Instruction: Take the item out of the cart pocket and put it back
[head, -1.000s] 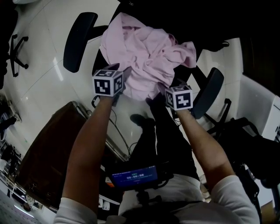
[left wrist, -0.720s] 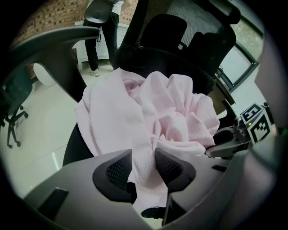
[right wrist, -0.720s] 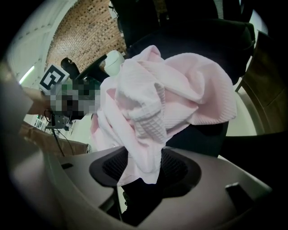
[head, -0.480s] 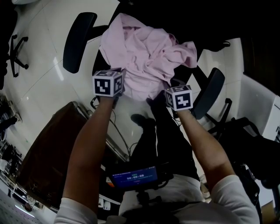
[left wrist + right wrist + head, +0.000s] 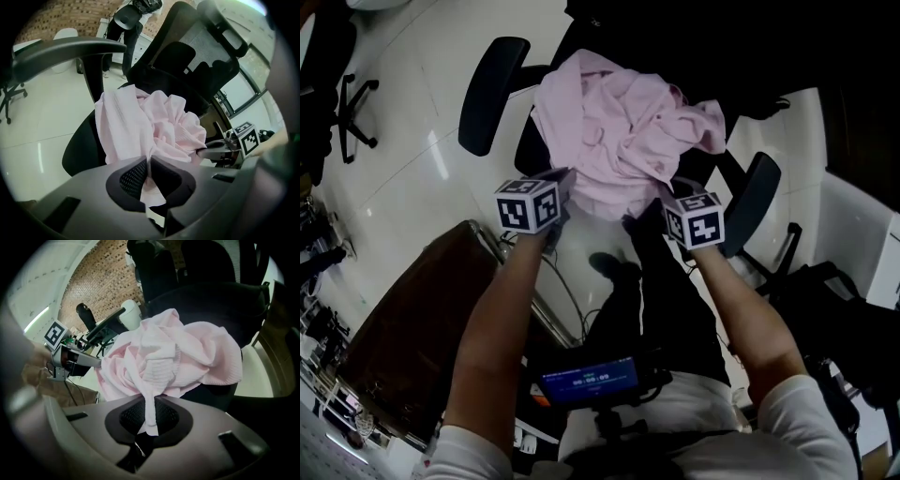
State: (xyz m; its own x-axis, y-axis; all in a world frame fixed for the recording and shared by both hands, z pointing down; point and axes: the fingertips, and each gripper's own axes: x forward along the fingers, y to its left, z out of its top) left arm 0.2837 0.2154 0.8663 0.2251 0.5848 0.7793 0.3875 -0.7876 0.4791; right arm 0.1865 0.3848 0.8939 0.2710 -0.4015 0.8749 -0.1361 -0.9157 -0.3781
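Fabric is hiding most of the office chair (image 5: 492, 94) seat, where the pink garment (image 5: 623, 141) is lying crumpled between the armrests. The left gripper (image 5: 149, 171) and right gripper (image 5: 149, 417), their jaws having just been closing, are each pinching a fold at its near edge.

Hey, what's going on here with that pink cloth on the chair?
A person holds a gripper in each hand over a pink garment heaped on a black office chair. The left gripper and the right gripper have both just closed, each pinching a fold of the cloth at the edge nearest the person. Most of the garment lies crumpled on the seat.
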